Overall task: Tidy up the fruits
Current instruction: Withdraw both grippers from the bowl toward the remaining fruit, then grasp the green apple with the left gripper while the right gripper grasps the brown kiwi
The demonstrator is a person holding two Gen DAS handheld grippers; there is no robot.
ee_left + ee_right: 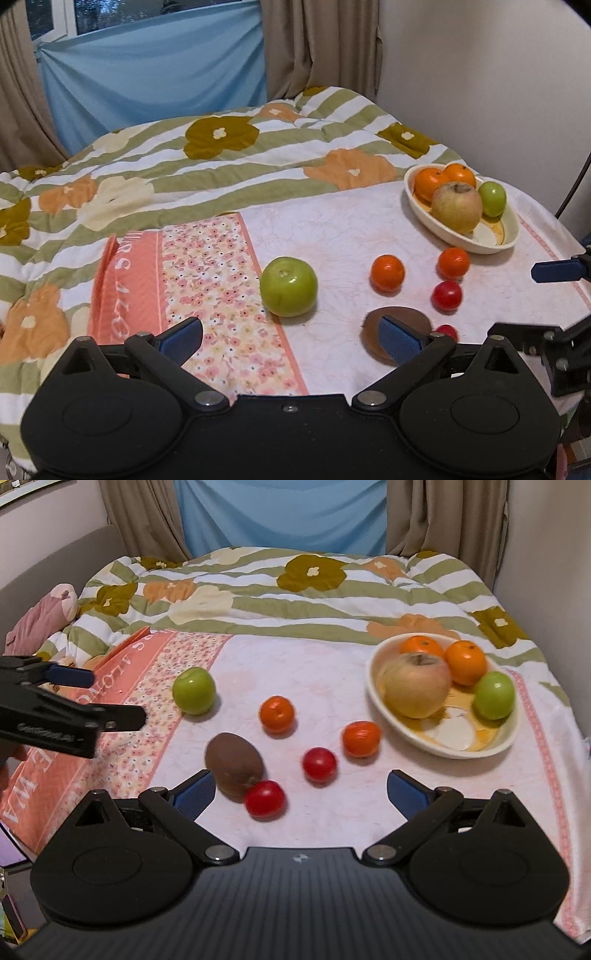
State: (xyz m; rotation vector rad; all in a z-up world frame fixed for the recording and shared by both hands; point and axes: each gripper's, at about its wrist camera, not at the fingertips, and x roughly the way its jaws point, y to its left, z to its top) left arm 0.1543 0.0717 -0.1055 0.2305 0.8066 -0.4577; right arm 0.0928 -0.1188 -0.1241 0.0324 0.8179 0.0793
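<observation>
A cream oval bowl point(384, 701) at the right holds a big yellow apple point(417, 685), two oranges point(466, 661) and a small green apple point(494, 696). Loose on the cloth lie a green apple point(194, 690), two oranges point(277, 714) point(361, 738), two red tomatoes point(319, 764) point(265, 798) and a brown kiwi point(233, 766). My right gripper point(301, 790) is open above the near tomato and kiwi. My left gripper point(291, 338) is open and empty, just short of the green apple point(289, 286); its right finger covers part of the kiwi point(397, 321).
The fruits lie on a pink-white cloth point(332, 657) spread over a floral striped quilt point(295, 587). A wall stands close on the right and curtains at the back. The right gripper's finger point(557, 270) shows at the right edge of the left wrist view.
</observation>
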